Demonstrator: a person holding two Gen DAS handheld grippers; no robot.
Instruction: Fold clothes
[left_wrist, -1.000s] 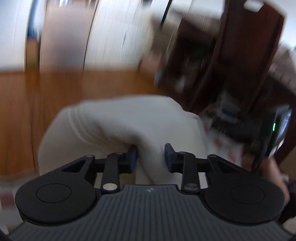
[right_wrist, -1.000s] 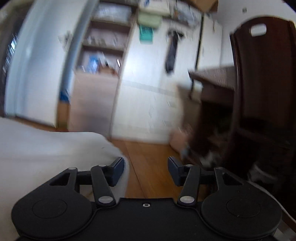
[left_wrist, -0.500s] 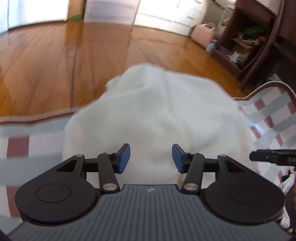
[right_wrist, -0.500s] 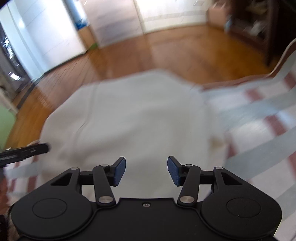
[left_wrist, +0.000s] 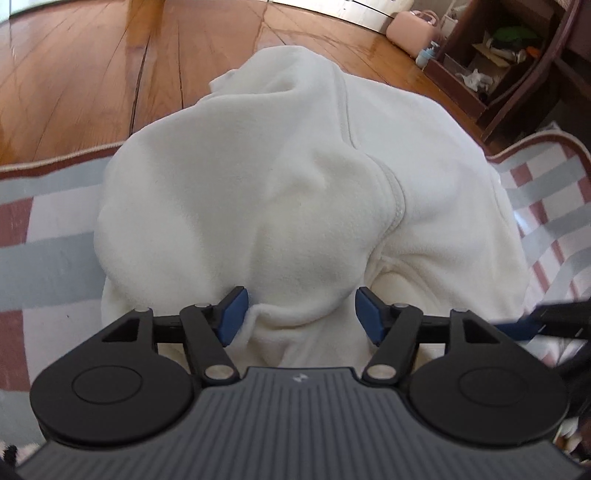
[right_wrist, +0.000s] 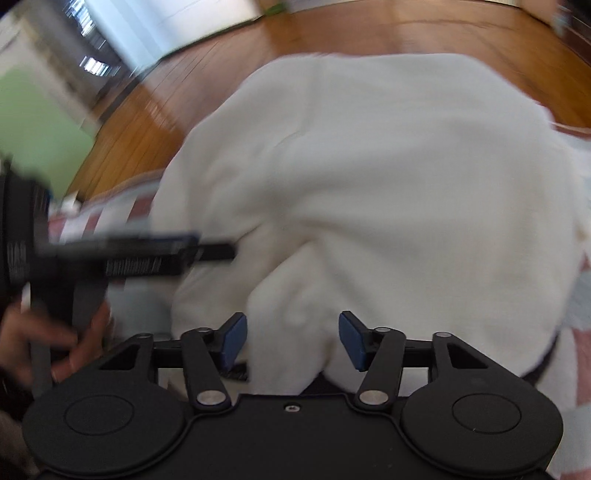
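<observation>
A cream fleece garment (left_wrist: 280, 192) lies bunched on a checked rug (left_wrist: 48, 236), with a seam running down its right side. My left gripper (left_wrist: 301, 314) is open, its blue pads on either side of the garment's near fold. In the right wrist view the same garment (right_wrist: 388, 177) fills the middle. My right gripper (right_wrist: 291, 339) is open over its near edge. The left gripper also shows in the right wrist view (right_wrist: 140, 254), blurred, at the garment's left edge.
The rug (right_wrist: 88, 218) has red, grey and white checks and lies on a wooden floor (left_wrist: 74, 74). A dark wooden shelf (left_wrist: 491, 62) with clutter and a pink case (left_wrist: 412, 26) stand at the far right. A hand (right_wrist: 44, 332) grips the left tool.
Both grippers dropped from facing the room to over the rug. The left gripper let go of the garment and opened wide. The garment now lies on the rug, closer to both grippers.
</observation>
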